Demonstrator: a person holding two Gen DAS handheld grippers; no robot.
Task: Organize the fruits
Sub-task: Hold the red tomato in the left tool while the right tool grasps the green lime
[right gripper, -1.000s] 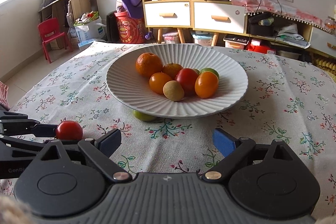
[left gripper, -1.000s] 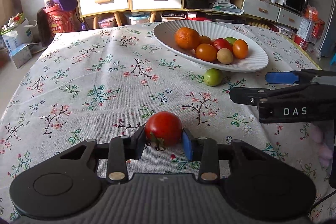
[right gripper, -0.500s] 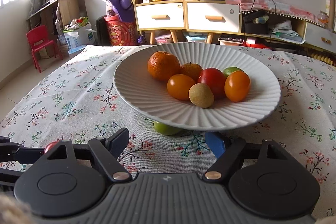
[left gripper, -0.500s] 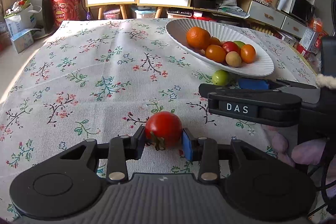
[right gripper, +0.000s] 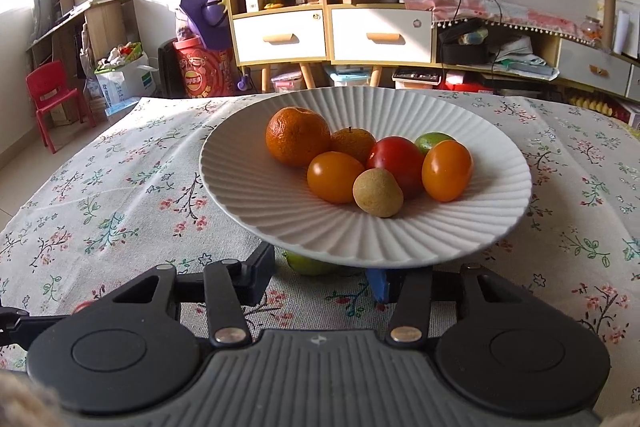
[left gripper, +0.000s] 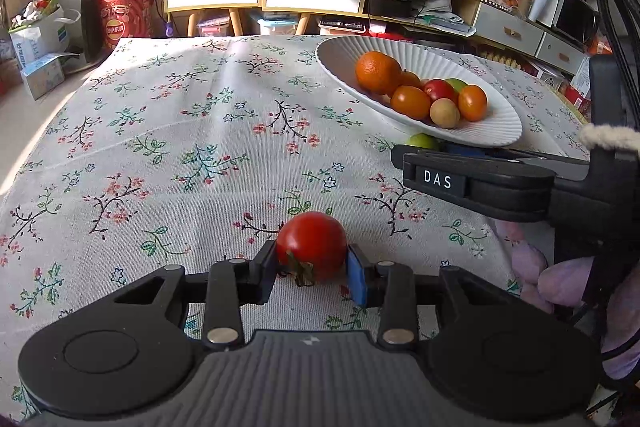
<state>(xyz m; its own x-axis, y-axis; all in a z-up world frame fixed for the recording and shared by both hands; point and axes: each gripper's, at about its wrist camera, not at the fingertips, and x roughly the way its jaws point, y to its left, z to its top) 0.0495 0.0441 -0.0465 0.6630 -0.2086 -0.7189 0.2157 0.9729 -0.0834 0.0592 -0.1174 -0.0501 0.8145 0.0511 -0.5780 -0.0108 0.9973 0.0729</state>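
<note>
Two hand-held grippers at a bench with fruit

The bench (left gripper: 168,131) has a flowery cloth on it, and a big white plate (right gripper: 400,239) sits on the cloth with a pile of fruit inside: a big orange (right gripper: 298,136), a small orange (right gripper: 354,143), a red tomato in the plate (right gripper: 396,163), two orange tomatoes (right gripper: 335,177), a green fruit at the back (right gripper: 432,139) and a little tan fruit (right gripper: 378,193) in front. The left hand-held gripper (left gripper: 312,273) is down low on the cloth, well apart from the plate, pinching a red tomato (left gripper: 311,245) between its two pads. The right hand-held gripper (right gripper: 322,277) is spread apart, with one finger on each side of a green lime (right gripper: 310,264) that lies on the cloth, partly hidden under the plate's near rim; the fingers are not touching it.
</note>
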